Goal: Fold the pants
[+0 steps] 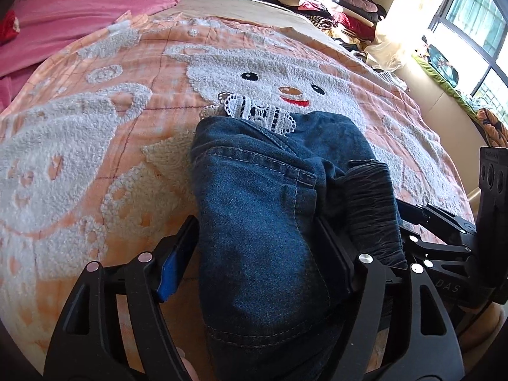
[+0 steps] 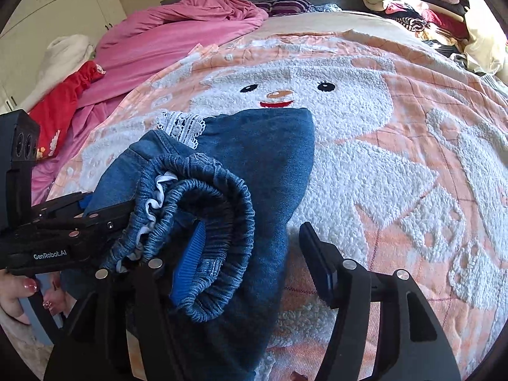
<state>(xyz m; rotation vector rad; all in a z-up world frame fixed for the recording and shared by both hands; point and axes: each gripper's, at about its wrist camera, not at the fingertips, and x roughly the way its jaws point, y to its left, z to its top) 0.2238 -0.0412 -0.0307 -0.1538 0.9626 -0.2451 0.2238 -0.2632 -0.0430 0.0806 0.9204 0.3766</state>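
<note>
1. You have folded the pants (image 1: 263, 209) into a small bundle. They lie on the bed, on the orange blanket (image 1: 95, 127), just below the snowman's face.
2. The stretchy waistband (image 2: 203, 222) sits curled on top at your end. The white lace trim (image 1: 257, 112) peeks out at the far end.
3. Your left hand-held gripper (image 1: 260, 254) is spread apart. Denim lies between its fingers, but they do not pinch it.
4. Your right hand-held gripper (image 2: 254, 254) is spread too. Its left finger is tucked inside the waistband, and its right finger is clear of the cloth.
5. The fold looks almost done to me. What is left may be pulling both out and tidying that waistband.
6. A pink cover (image 2: 177, 31) is bunched at the bed's far side, with a pile of clothes (image 1: 327, 3) and a sunny window (image 1: 470, 25) beyond.
</note>
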